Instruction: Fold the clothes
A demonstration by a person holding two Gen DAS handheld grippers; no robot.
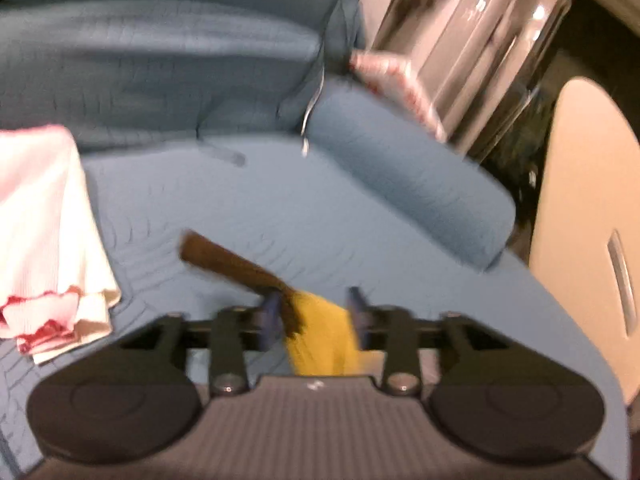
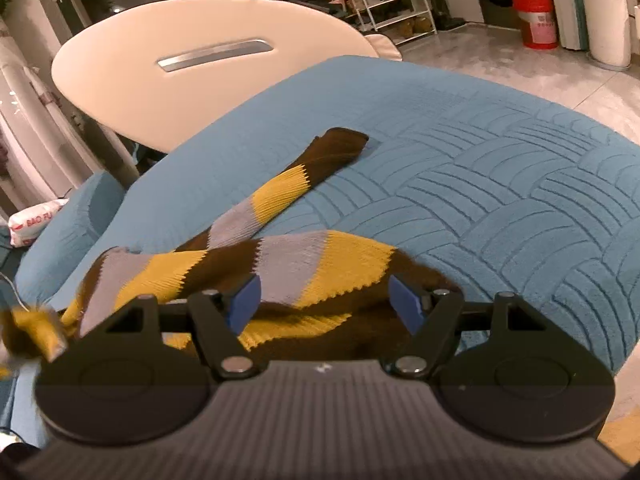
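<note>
A striped knitted garment (image 2: 280, 264), in brown, yellow and grey bands, lies on a blue quilted sofa seat (image 2: 500, 200). One long narrow part, perhaps a sleeve or a scarf end, stretches away toward the far left and ends in a brown tip. The bulk of the knit is bunched near the camera.

The right gripper (image 2: 324, 300) is open, its blue pads spread wide on either side of the bunched fabric and pinching nothing.

In the left wrist view, which is blurred, the left gripper (image 1: 312, 312) has yellow and brown fabric between its pads. The pads look parted, so I cannot tell whether they grip the cloth or only straddle it.

On the seat's left lies a folded white cloth with red trim (image 1: 44, 240). A white round table (image 2: 200, 64) stands beyond the sofa, and a red bucket (image 2: 536, 20) sits on the floor far right.

The step in hand appears to be taking hold of the knit to spread or fold it. To do it well, the right gripper should close on a single edge instead of a thick bunch, and both grippers should pull the fabric flat before any fold is made.
</note>
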